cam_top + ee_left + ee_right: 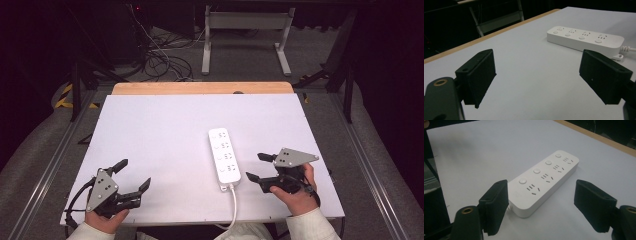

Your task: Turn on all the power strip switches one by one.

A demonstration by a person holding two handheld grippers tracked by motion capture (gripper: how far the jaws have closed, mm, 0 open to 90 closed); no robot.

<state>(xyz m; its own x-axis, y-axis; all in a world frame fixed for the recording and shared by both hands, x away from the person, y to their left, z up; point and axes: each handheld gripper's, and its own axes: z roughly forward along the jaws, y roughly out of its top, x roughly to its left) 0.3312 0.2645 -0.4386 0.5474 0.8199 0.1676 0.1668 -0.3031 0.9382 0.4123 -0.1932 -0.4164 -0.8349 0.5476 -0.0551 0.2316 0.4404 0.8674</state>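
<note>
Your right gripper (541, 207) has wide-open jaws, and the long white plastic power strip (544, 181) lies just ahead between them. Your left gripper (544, 77) is open too, holding nothing. Nothing looks started; I think you reach and squeeze next.

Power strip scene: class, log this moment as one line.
left gripper: open, empty | right gripper: open, beside power strip | strip: flat on table, untouched

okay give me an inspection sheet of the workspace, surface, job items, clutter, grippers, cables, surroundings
Surface: white table, wooden strip along its far edge.
Job's things: white four-outlet power strip, flat, a button beside each outlet.
Clutter: nothing seen.
Grippers: left gripper open, holding nothing; right gripper open, holding nothing, just right of the strip.
Cables: strip's white cord runs off the near edge; loose cables on the floor beyond.
Surroundings: dark room, white desk frame behind.
</note>
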